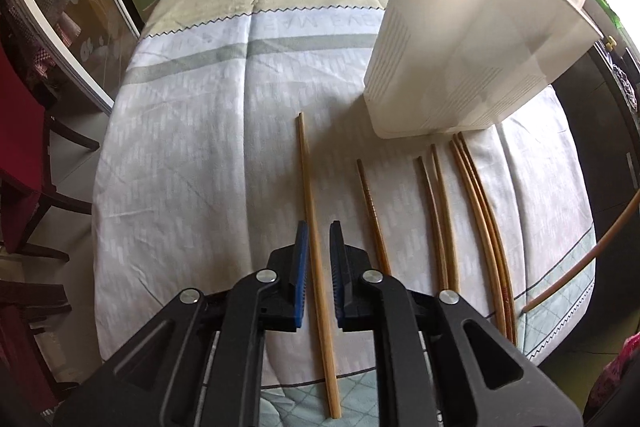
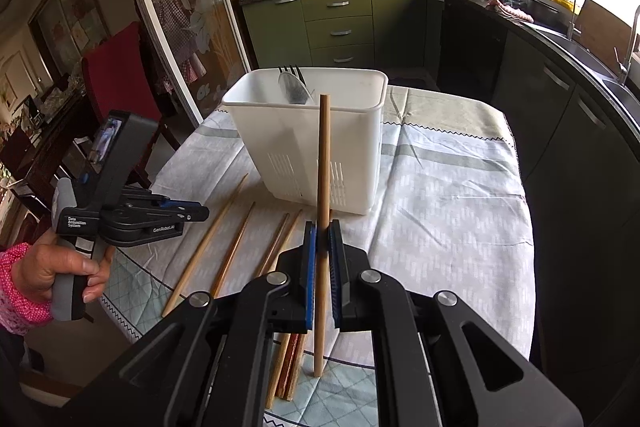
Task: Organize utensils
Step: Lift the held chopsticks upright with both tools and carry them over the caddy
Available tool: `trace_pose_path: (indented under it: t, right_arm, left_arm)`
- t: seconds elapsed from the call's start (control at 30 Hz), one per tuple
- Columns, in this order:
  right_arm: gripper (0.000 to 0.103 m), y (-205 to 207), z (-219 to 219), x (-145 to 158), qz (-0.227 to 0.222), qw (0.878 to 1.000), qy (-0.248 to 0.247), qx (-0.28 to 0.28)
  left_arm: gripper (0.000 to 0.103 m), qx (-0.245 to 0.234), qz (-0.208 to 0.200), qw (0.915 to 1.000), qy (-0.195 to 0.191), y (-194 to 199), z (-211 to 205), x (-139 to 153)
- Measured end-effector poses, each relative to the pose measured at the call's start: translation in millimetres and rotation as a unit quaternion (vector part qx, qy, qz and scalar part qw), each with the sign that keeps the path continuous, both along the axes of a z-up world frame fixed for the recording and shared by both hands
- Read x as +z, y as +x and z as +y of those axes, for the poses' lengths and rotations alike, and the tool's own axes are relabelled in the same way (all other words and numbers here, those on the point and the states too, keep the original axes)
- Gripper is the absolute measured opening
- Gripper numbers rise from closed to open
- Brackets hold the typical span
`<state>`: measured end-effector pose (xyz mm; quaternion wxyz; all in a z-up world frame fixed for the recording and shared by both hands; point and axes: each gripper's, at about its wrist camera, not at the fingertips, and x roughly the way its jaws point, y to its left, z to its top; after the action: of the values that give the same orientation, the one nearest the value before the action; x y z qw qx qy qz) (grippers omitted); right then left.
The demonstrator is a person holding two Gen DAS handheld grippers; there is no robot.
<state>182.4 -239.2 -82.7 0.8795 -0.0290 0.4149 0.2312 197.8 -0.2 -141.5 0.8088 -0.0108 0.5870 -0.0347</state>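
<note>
A white plastic utensil holder [image 2: 320, 131] stands on the table with a fork and spoon [image 2: 294, 87] inside; it also shows in the left wrist view [image 1: 472, 39]. Several wooden chopsticks [image 1: 440, 219] lie on the cloth in front of it. My left gripper [image 1: 319, 227] is open, its jaws straddling one chopstick [image 1: 310, 195] that lies on the cloth. My right gripper [image 2: 323, 227] is shut on a chopstick [image 2: 323, 163] and holds it lifted, pointing at the holder. The left gripper also shows in the right wrist view [image 2: 192, 213].
The table [image 1: 192, 155] bears a white patterned cloth. A red chair [image 2: 116, 75] and a glass sliding door [image 2: 180, 7] are to the left. Green kitchen cabinets [image 2: 340, 27] stand behind, and a dark counter with a sink [image 2: 580, 39] runs along the right.
</note>
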Motion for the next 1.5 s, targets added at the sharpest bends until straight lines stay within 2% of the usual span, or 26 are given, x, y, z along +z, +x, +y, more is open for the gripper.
trace_pose_path:
  t: [0.03,0.13,0.37,0.57,0.6,0.63,0.77,0.83,1.0,1.2,1.33,1.5]
  right_arm:
    - [0.007,0.1,0.0,-0.1,0.001,1.0,0.0,0.0]
    - [0.007,0.4,-0.8,-0.2,0.001,1.0,0.0,0.0]
    - [0.007,1.6,-1.1,-0.1,0.004,1.0,0.0,0.001]
    - [0.007,1.5,-1.5,0.8,0.005,1.0,0.0,0.0]
    - [0.007,1.5,-1.6,0.9,0.005,1.0,0.0,0.0]
    - [0.007,1.6,-1.8,1.0,0.005,1.0,0.0,0.0]
    - [0.007,0.3,-1.2,1.6,0.006,1.0,0.002,0.0]
    - [0.007,-0.4,-1.1,2.0,0.006,1.0,0.002,0.001]
    - [0.007,-0.8,-1.9,2.9,0.008,1.0,0.006,0.001]
    - [0.007,-1.4,0.3,2.8,0.007,1.0,0.006,0.003]
    - [0.007,-2.8,1.8,2.8,0.005,1.0,0.002,0.006]
    - [0.007,-4.5,1.9,3.6,0.003,1.0,0.0,0.008]
  left_arm:
    - [0.018,0.0,0.005,1.0,0.003,2.7,-0.9,-4.6]
    - [0.018,0.003,0.014,0.9998,0.013,7.3,-2.9,-13.3]
    - [0.018,0.013,0.034,0.9993,0.01,16.3,-1.4,-27.8]
    - [0.018,0.017,0.026,0.9991,0.028,22.7,-3.8,-32.1]
    - [0.017,0.017,0.025,0.9991,0.029,23.1,-4.0,-32.2]
    - [0.006,0.016,0.025,0.9992,0.029,23.2,-4.2,-32.2]
    - [0.006,0.019,0.023,0.9994,0.02,19.3,-5.5,-26.5]
    - [0.006,0.02,0.01,0.9996,0.017,15.1,-4.1,-18.1]
    - [0.006,0.021,-0.047,0.9987,0.008,-3.5,4.7,24.3]
    - [0.006,0.017,-0.12,0.9927,0.005,-31.2,10.0,76.3]
    - [0.006,0.01,-0.148,0.9889,0.008,-45.9,8.7,94.2]
    - [0.006,0.002,-0.157,0.9876,0.002,-57.1,8.0,99.9]
